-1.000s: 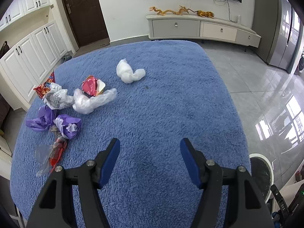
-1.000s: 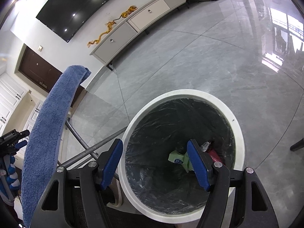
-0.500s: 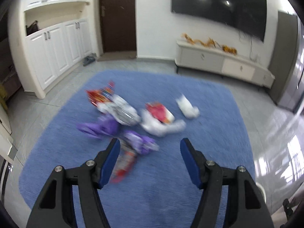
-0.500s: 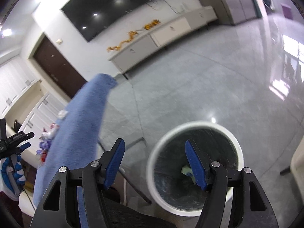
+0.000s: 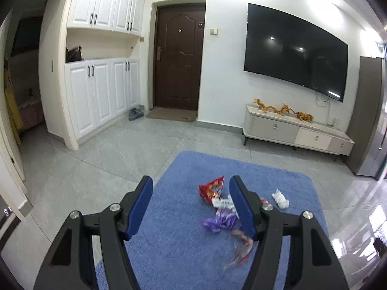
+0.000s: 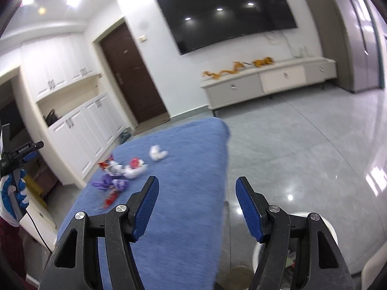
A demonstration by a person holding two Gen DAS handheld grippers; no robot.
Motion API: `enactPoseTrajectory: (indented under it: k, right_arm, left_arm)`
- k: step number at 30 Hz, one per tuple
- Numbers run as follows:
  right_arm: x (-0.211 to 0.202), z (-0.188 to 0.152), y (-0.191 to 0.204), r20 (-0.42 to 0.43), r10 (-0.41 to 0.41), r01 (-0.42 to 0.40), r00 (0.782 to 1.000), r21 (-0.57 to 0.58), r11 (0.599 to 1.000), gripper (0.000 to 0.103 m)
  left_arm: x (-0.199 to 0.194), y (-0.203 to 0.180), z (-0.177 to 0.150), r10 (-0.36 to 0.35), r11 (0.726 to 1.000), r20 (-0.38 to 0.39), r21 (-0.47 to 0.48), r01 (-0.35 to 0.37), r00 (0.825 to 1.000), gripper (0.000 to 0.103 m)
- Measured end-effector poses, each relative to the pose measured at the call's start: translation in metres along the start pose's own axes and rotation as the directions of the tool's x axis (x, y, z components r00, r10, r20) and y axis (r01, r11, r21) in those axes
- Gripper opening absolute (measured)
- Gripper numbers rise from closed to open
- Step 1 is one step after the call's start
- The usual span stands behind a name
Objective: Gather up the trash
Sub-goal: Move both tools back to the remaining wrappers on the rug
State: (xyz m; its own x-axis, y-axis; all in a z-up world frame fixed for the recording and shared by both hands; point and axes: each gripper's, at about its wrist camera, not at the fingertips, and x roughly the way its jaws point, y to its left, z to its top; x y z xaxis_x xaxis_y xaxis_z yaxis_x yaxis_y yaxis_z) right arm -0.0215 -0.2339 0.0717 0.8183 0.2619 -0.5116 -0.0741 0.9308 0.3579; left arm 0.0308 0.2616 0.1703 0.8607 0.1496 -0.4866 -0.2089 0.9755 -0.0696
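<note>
Both jaws are held open and empty — the right gripper (image 6: 197, 204) is best lowered squarely over the white wad (image 6: 157, 153) on the blue cloth (image 6: 183, 169).

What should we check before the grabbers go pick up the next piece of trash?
1. Left gripper open and empty: ok.
2. Right gripper open and empty: ok.
3. Trash on the blue cloth: ok; red snack bag, purple wrapper, white wad and others are there.
4. Wad lies apart from the pile, easy to take: ok.
5. Bin beside the table: ok, but only its rim shows.
6. Room left in the bin: cannot tell.
</note>
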Motion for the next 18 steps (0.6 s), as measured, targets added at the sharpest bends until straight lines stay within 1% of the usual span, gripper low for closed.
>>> enactPoseTrajectory:
  k: [4, 6, 7, 8, 10, 13, 14, 16, 17, 18]
  right_arm:
    - [0.016, 0.016, 0.046, -0.017, 0.025, -0.026, 1.000, -0.071, 0.997, 0.066]
    - [0.024, 0.023, 0.059, -0.029, 0.030, -0.033, 0.999, -0.094, 0.995, 0.066]
    - [0.029, 0.026, 0.065, -0.035, 0.034, -0.037, 0.999, -0.104, 0.994, 0.066]
    - [0.036, 0.030, 0.073, -0.043, 0.040, -0.045, 0.998, -0.112, 0.993, 0.066]
    - [0.051, 0.035, 0.084, -0.064, 0.054, -0.062, 0.996, -0.123, 0.991, 0.065]
    - [0.082, 0.036, 0.098, -0.116, 0.077, -0.092, 0.990, -0.131, 0.987, 0.062]
    - [0.097, 0.034, 0.104, -0.144, 0.089, -0.108, 0.986, -0.133, 0.985, 0.060]
    - [0.122, 0.028, 0.115, -0.192, 0.111, -0.139, 0.975, -0.137, 0.981, 0.059]
    - [0.133, 0.025, 0.120, -0.211, 0.119, -0.151, 0.970, -0.139, 0.979, 0.058]
    - [0.144, 0.022, 0.124, -0.230, 0.127, -0.162, 0.965, -0.142, 0.977, 0.058]
  left_arm:
    - [0.014, 0.013, -0.026, -0.047, 0.998, -0.042, 0.030, 0.048, 0.998, 0.064]
    - [0.025, 0.012, -0.037, -0.100, 0.994, -0.077, 0.045, 0.104, 0.992, 0.064]
    - [0.030, 0.009, -0.042, -0.131, 0.989, -0.093, 0.053, 0.136, 0.987, 0.064]
    - [0.038, 0.003, -0.048, -0.173, 0.981, -0.118, 0.068, 0.182, 0.978, 0.064]
    - [0.050, -0.011, -0.061, -0.214, 0.970, -0.154, 0.086, 0.229, 0.965, 0.064]
    - [0.077, -0.036, -0.089, -0.279, 0.943, -0.244, 0.111, 0.313, 0.929, 0.064]
    - [0.084, -0.043, -0.096, -0.292, 0.937, -0.268, 0.113, 0.331, 0.918, 0.063]
    - [0.100, -0.054, -0.110, -0.318, 0.923, -0.324, 0.109, 0.369, 0.891, 0.063]
    - [0.111, -0.061, -0.118, -0.332, 0.915, -0.355, 0.105, 0.390, 0.874, 0.063]
    - [0.117, -0.064, -0.122, -0.341, 0.909, -0.373, 0.105, 0.404, 0.863, 0.063]
